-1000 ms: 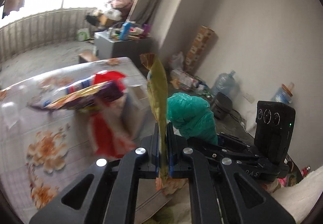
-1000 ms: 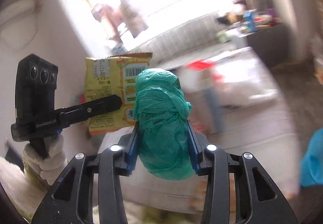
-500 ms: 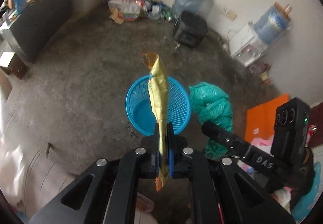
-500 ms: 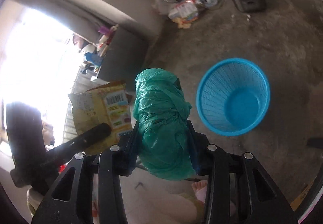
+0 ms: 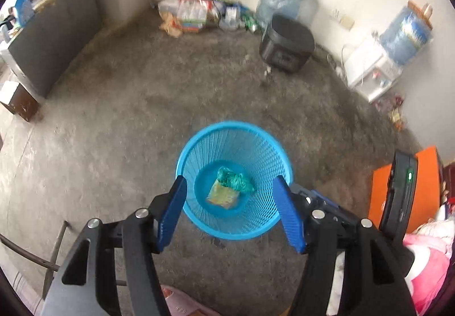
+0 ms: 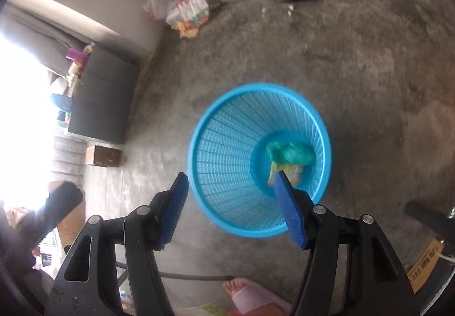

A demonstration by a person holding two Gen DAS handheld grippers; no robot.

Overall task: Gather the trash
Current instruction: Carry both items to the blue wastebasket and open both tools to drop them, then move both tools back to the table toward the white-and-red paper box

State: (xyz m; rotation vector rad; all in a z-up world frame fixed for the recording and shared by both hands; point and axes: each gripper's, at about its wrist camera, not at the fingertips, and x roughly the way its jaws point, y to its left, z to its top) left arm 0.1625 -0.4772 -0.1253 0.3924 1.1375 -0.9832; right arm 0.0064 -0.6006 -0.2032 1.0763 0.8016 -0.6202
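grey concrete floor holds the blue plastic mesh basket (image 5: 199, 153); inside lie the crumpled green plastic bag (image 5: 234, 178) and yellow snack wrapper (image 5: 223, 195). left gripper (image 5: 231, 209) and right gripper (image 6: 231, 206) gape wide, empty. lowering either could tip the light basket.

Glossy plastic mesh basket (image 5: 199, 151) on rough matt concrete floor (image 5: 128, 105).

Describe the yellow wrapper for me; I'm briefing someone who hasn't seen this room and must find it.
On the grey concrete floor stands a round blue mesh basket. At its bottom lie two things touching: a crumpled green plastic bag and, beside it, the yellow wrapper. It is the flat, squarish, pale yellow one.
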